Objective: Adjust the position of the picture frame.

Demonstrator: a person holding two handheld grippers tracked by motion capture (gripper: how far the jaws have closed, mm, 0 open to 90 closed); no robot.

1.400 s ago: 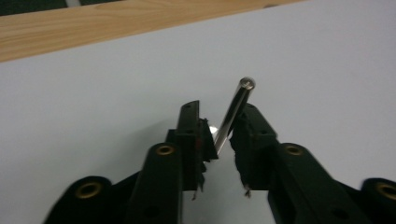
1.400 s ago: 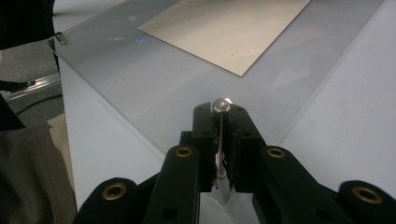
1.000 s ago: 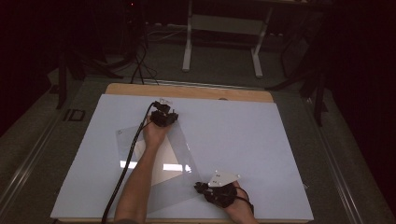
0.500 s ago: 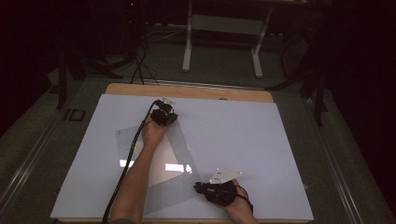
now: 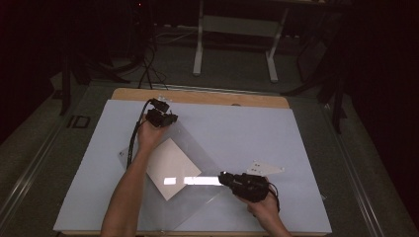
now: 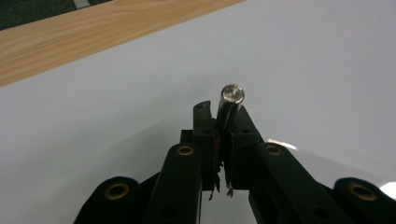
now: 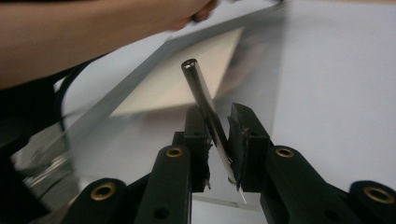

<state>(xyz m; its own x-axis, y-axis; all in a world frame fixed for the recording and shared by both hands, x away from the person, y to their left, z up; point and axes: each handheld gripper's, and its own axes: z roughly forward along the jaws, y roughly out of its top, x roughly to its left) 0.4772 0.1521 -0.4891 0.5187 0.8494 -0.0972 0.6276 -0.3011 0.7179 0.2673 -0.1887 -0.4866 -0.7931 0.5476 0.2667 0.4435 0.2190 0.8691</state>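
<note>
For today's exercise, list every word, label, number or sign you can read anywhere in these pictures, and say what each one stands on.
"ID": pale letters on the dark floor mat left of the table, high view.
No readable text on the clear sheet, the white paper, the metal rods or either gripper.
</note>
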